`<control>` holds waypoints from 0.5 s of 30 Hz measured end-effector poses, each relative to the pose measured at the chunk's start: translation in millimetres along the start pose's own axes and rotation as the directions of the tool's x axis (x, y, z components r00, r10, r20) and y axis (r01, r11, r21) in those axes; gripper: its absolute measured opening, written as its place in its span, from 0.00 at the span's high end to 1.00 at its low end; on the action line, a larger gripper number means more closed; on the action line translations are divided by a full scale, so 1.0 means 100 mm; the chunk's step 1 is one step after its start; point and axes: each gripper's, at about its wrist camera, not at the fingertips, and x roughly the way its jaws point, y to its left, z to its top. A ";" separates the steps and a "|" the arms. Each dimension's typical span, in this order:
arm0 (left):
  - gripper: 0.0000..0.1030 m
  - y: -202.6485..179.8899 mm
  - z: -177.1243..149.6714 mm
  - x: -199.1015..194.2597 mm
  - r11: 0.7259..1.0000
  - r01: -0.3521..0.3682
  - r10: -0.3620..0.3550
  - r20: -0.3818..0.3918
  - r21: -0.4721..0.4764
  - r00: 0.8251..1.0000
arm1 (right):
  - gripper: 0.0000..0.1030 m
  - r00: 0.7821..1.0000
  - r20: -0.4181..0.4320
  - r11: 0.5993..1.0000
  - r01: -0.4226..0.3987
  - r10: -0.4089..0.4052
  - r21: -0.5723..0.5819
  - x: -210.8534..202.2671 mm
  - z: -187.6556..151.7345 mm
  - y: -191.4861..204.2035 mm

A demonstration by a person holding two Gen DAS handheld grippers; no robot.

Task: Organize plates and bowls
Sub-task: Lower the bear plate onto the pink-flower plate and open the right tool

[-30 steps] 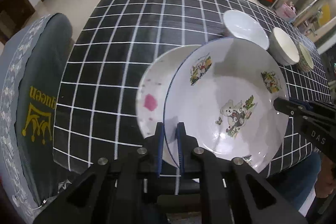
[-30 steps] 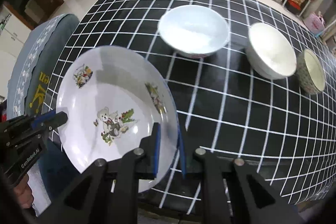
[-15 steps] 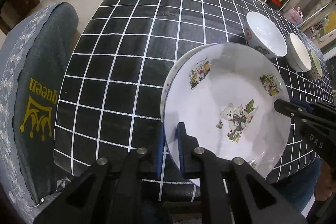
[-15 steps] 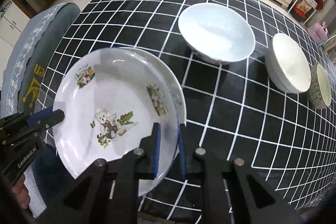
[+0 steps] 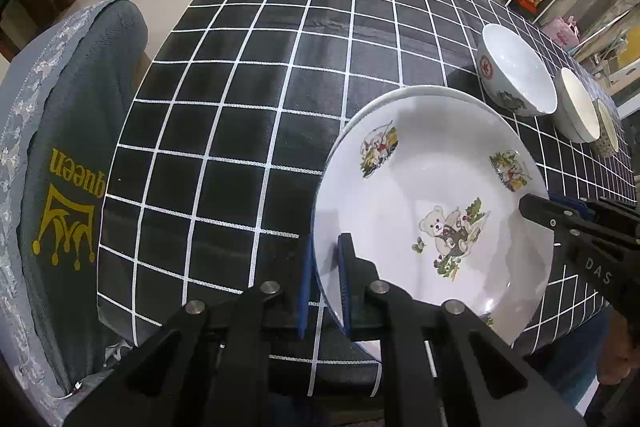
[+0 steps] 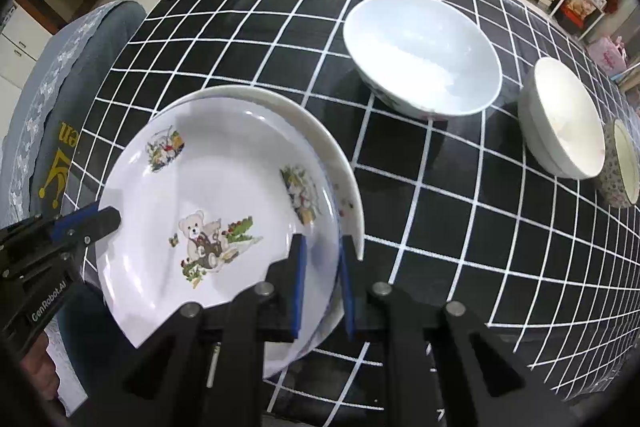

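Left wrist view: left gripper (image 5: 325, 279) clamped on near-left rim of white ceramic plate with teddy-bear print (image 5: 432, 203); right gripper (image 6: 322, 283) clamped on its opposite rim. Plate sits directly over a second white plate (image 6: 340, 167), edge showing behind; contact between them cannot be told. Beyond, on black white-grid tablecloth (image 5: 260, 75): large white bowl (image 6: 420, 55), cream bowl (image 6: 564, 119), small patterned bowl (image 6: 624, 167) in a row.
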 end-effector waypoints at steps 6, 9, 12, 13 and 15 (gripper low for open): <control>0.89 0.02 0.01 0.01 1.000 0.008 -0.008 0.000 -0.007 1.000 | 0.81 1.000 0.005 1.000 -0.023 0.023 0.001 0.01 0.01 -0.04; 0.89 0.02 0.00 0.00 1.000 0.010 -0.010 0.000 -0.014 1.000 | 0.81 0.999 0.002 0.999 -0.034 0.034 0.009 0.00 0.01 -0.05; 0.89 0.00 -0.03 -0.04 1.000 0.007 -0.007 0.003 -0.004 1.000 | 0.81 0.999 0.006 0.999 -0.033 0.033 0.012 -0.01 0.00 -0.05; 0.89 0.01 -0.04 -0.06 1.000 0.005 -0.005 0.008 -0.005 1.000 | 0.80 1.000 0.008 1.000 -0.030 0.029 0.008 -0.01 -0.01 -0.05; 0.89 0.02 -0.04 -0.08 1.000 0.010 -0.010 0.009 -0.011 1.000 | 0.80 0.999 0.011 0.999 -0.033 0.033 0.003 -0.02 -0.02 -0.05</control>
